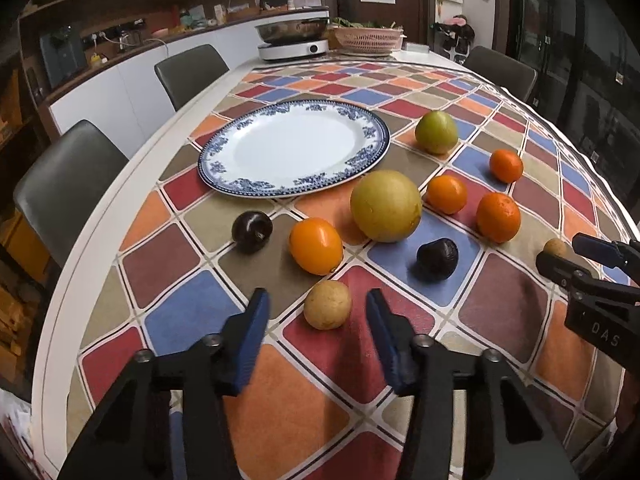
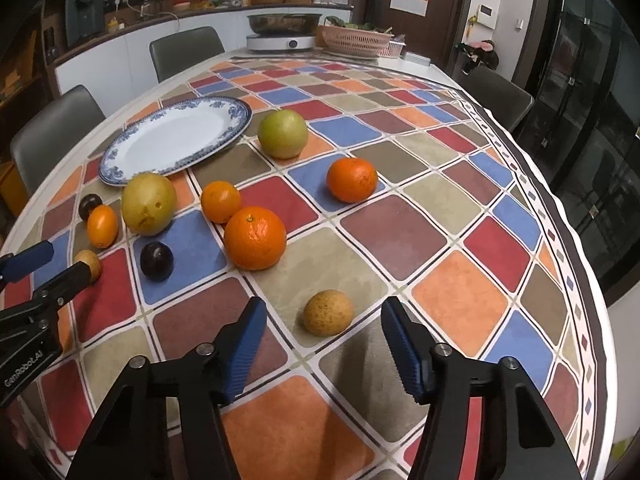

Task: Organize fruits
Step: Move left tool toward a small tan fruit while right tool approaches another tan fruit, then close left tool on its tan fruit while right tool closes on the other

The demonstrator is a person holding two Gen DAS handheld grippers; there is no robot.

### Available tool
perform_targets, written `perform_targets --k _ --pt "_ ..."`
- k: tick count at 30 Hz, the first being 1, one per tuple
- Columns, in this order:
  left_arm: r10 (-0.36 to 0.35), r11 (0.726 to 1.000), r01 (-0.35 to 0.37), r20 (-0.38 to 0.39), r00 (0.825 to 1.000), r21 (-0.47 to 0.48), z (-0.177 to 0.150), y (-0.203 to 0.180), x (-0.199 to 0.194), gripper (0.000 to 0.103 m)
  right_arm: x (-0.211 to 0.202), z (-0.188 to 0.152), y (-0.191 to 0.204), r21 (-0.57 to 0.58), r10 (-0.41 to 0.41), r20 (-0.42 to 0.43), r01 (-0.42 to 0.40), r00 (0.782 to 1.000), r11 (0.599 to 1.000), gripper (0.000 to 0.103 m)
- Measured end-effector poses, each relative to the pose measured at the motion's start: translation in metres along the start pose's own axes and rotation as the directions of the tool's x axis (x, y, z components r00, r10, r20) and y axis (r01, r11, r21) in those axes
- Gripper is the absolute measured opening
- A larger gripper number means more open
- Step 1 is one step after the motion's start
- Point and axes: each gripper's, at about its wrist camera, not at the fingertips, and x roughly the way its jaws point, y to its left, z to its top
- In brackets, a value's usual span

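Both pairs of fingers are parted but fairly narrow, nothing pinched yet. The left gripper (image 1: 318,336) has a small tan fruit (image 1: 328,305) sitting right in the gap between its blue pads, a sliver of cloth showing on each side, so no contact as far as the left wrist view shows. Same story on the other side: the right gripper (image 2: 324,344) brackets a speckled brown fruit (image 2: 328,312), which sits a bit closer to the left pad than the right one.

So the step in hand looks like a double pick, one small fruit per gripper, each lined up and ready to clamp. Next move probably calls for easing down a touch more, squeezing gently since both are small and round and could squirt out, then carrying them to the plate (image 1: 224,184).

Orientation-wise there isn't much: both fruits are near-round, no real long axis, and no stem can be made out.

Outward from the left fingers, an orange (image 1: 316,246) lies at 12 o'clock, a dark plum (image 1: 252,232) at 11, the big yellow-green fruit (image 1: 386,206) at 1, and the plate beyond at 11 to 12, bare. From the right fingers, the plate is way off at 10 to 11 o'clock, across the checkered tabletop (image 2: 460,300).
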Motion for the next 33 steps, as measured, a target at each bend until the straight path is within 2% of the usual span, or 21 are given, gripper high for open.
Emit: perform_targets --k 4,7,10,12,24,33 --pt "-0.009 1.000 0.009 -0.018 1.000 0.002 0.000 -0.002 0.007 0.043 0.005 0.001 -0.001 0.009 0.002 -0.014 -0.002 1.000 1.000 0.053" --pt "0.001 1.000 -0.001 -0.026 1.000 0.014 0.000 -0.004 0.010 0.038 0.008 0.001 -0.003 0.014 0.001 -0.026 -0.001 1.000 1.000 0.042" --pt "-0.011 1.000 0.012 -0.044 0.999 0.008 0.001 -0.004 0.014 0.030 0.011 0.000 -0.004 0.016 0.003 -0.037 -0.002 0.999 1.000 0.040" --pt "-0.006 1.000 0.007 -0.044 0.999 0.008 0.001 -0.005 0.015 0.028 0.013 0.000 -0.004 0.017 0.003 -0.041 -0.003 0.999 1.000 0.030" --pt "-0.006 1.000 0.006 -0.010 1.000 0.020 0.000 -0.008 0.004 0.028 0.004 -0.002 -0.006 0.011 0.004 0.001 -0.004 1.000 1.000 0.029" --pt "-0.025 1.000 0.024 0.060 0.998 0.016 0.011 0.000 -0.029 0.028 -0.029 0.011 0.005 -0.019 0.098 0.071 -0.096 0.993 0.995 0.029"
